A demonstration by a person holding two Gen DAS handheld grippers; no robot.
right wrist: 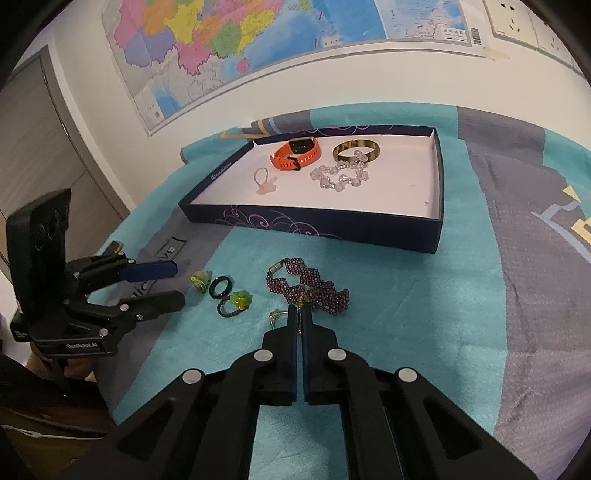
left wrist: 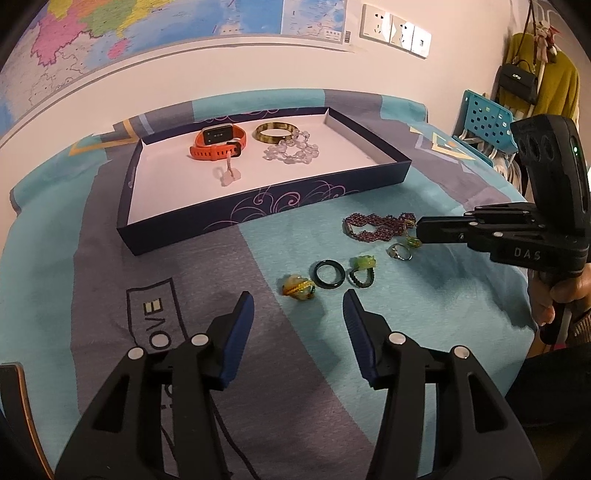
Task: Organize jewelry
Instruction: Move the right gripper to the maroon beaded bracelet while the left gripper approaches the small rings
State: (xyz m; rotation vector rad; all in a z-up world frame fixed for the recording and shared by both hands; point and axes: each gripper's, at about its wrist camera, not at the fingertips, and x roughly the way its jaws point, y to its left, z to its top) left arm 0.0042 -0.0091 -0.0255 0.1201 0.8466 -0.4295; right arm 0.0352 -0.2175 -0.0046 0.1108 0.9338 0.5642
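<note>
A dark blue box [left wrist: 258, 206] with a white floor holds an orange watch [left wrist: 218, 142], a tortoiseshell bangle [left wrist: 275, 132], a clear crystal bracelet [left wrist: 291, 151] and a pink ring [left wrist: 229, 177]. On the cloth in front lie a purple beaded bracelet [right wrist: 314, 286], a silver ring [right wrist: 276, 315], a green-stone ring [right wrist: 236, 302], a dark hoop ring [right wrist: 221, 287] and a yellow-green ring [left wrist: 297, 288]. My right gripper [right wrist: 299, 308] is shut at the purple bracelet's near edge, a small gold-and-green piece pinched between its tips. My left gripper [left wrist: 299, 306] stands open just short of the yellow-green ring, touching nothing.
A teal and grey blanket [left wrist: 184, 266] covers the table, which ends at a wall with a map [right wrist: 258, 40] and sockets [left wrist: 397, 29]. A blue crate [left wrist: 484, 118] and hanging bags [left wrist: 517, 81] stand at the far right. A hand [left wrist: 554, 295] holds the right gripper.
</note>
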